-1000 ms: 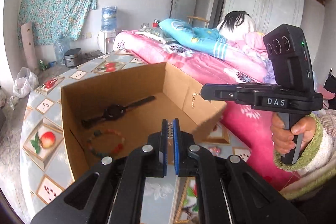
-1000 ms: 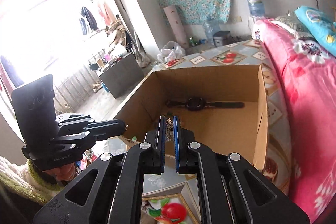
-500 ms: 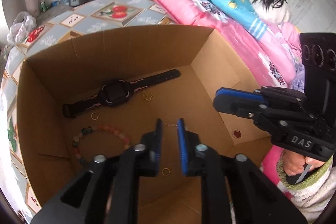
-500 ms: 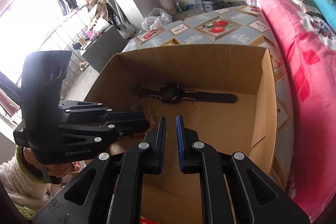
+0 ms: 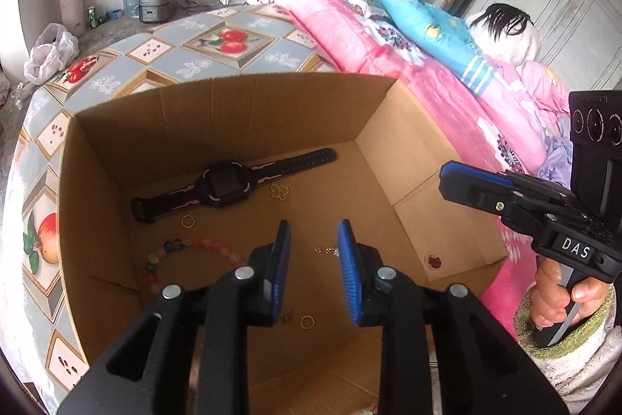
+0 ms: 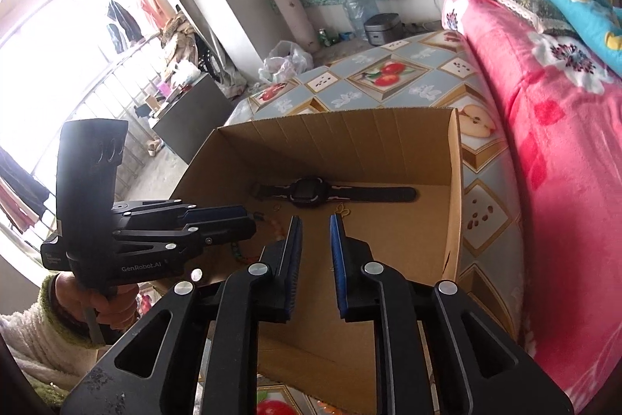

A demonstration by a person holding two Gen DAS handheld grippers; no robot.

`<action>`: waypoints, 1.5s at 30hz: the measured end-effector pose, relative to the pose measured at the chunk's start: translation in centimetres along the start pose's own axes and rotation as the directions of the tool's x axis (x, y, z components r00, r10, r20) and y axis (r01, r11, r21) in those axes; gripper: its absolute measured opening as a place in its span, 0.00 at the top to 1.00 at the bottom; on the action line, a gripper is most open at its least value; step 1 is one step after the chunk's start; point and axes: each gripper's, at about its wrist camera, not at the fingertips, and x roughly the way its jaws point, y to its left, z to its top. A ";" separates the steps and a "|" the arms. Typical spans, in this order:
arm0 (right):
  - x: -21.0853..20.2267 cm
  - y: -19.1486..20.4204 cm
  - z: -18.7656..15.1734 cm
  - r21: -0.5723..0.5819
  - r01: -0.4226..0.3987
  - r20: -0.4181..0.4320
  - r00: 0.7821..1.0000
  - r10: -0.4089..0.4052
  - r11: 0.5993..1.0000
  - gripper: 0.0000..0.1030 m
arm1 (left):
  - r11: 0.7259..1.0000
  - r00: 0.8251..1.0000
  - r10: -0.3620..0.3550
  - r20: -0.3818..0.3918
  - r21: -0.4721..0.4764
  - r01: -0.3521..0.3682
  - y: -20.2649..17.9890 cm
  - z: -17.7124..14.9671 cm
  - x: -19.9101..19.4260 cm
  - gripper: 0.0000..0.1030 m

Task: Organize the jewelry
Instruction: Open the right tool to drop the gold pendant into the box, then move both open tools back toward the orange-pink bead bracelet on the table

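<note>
Two claws hang over an open cardboard box [image 5: 423, 127] that sits on a bench [image 5: 217, 45] covered in a fruit-patterned cloth, with a pink bed [image 5: 427, 72] just beside it. The left claw [image 5: 314, 255] has its blue-padded fingers spread apart and holds nothing; it points down into the box. The right claw [image 6: 315, 240] is also parted and empty, poised above the near edge of the box.

On the box floor lies a black watch [image 5: 225, 185], stretched flat near the far wall. Just beside its face is a small gold butterfly charm [image 5: 280, 191], and near its strap a little gold ring [image 5: 187, 221]. A beaded bracelet [image 5: 186, 251] of pale and coloured stones curves along the left side. Between the left claw's fingers, down on the cardboard, lies a thin gold chain [image 5: 326, 251]. A second gold ring [image 5: 307, 321] rests nearer the front of the box.
</note>
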 end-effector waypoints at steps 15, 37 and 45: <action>-7.4 0.2 -8.0 0.084 -0.021 0.112 0.994 0.012 0.996 0.55 | 0.990 0.924 -0.134 0.357 0.087 0.109 -1.3 -10.1 -11.0 0.26; 3.8 2.4 -15.6 -0.101 0.122 -0.221 0.965 -0.142 0.987 0.58 | 0.980 0.979 0.200 0.039 -0.022 -0.199 0.4 -19.8 -1.8 0.17; 6.2 4.0 -15.3 0.002 -0.053 -0.273 0.961 0.052 0.999 0.58 | 0.983 0.982 0.184 0.042 -0.038 -0.182 1.6 -20.9 -2.5 0.17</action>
